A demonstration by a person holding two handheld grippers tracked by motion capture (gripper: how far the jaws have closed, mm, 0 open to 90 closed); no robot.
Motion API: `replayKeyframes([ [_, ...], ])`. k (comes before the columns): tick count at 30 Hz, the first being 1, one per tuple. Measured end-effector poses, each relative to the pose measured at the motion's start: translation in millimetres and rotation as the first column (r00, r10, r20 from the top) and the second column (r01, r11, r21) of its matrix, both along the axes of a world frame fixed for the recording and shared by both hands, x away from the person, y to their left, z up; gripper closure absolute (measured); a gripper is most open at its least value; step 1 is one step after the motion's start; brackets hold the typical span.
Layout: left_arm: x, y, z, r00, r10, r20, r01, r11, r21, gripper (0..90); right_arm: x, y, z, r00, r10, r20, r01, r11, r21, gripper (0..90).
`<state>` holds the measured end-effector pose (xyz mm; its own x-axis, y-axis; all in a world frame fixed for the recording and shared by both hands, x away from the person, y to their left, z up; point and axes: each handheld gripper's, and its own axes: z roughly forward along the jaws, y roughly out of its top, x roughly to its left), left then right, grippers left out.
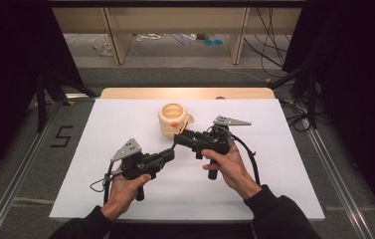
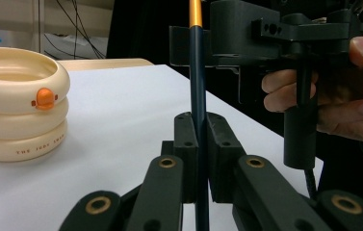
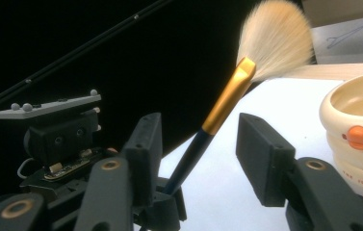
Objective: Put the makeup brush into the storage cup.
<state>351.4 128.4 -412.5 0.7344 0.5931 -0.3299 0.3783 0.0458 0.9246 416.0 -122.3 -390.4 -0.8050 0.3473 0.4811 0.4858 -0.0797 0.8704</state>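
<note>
Left claw was clamped tight on the dark handle of the brush, both jaws pressed flat against it, and the handle rose straight up from between them. In the high view that same left claw sat low on the white counter, my left hand wrapped around its grip. Right claw stood wide apart, jaws spread on either side of the brush's gold ferrule, neither one touching it that I could see. From there the brush leaned up and away to the right, its pale bristles fanned out above the claw. Over in the high view the right claw met the left one tip to tip, my right hand behind it. Just beyond the right claw stood the cream ringed cup, an orange knob on its side, upright on the counter. From the left claw it sat off to the left, well apart from the brush. Grey plate of the left claw showed past my right jaws.
</note>
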Motion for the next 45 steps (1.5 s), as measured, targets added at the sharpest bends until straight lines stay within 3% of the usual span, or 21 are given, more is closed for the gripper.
replayKeyframes([
  [3,-0.5,-0.5,0.4,1.0000,-0.003,0.004,0.003,1.0000,-0.005,84.2,-0.3,0.5,0.2,1.0000,0.003,-0.005,-0.003,1.000,0.011,54.7],
  [4,-0.7,-0.7,0.7,1.0000,-0.003,0.005,0.003,1.0000,-0.006,84.2,-1.9,0.4,1.4,0.9991,0.009,-0.042,-0.009,1.000,0.011,55.5],
  [6,-1.0,-1.1,1.1,1.0000,-0.002,0.009,0.002,0.9999,-0.012,84.2,-0.6,0.8,0.6,0.9999,0.004,-0.011,-0.004,1.000,0.019,57.2],
  [9,-1.5,-1.1,2.5,0.9998,-0.002,0.020,0.002,0.9998,-0.019,84.2,-1.7,0.8,1.3,0.9995,0.009,-0.029,-0.009,1.000,0.025,59.9],
  [45,-4.3,-2.0,6.5,0.9970,-0.018,0.076,0.023,0.9978,-0.062,84.1,-6.0,1.8,3.2,0.9964,0.066,-0.053,-0.058,0.988,0.146,81.3],
])
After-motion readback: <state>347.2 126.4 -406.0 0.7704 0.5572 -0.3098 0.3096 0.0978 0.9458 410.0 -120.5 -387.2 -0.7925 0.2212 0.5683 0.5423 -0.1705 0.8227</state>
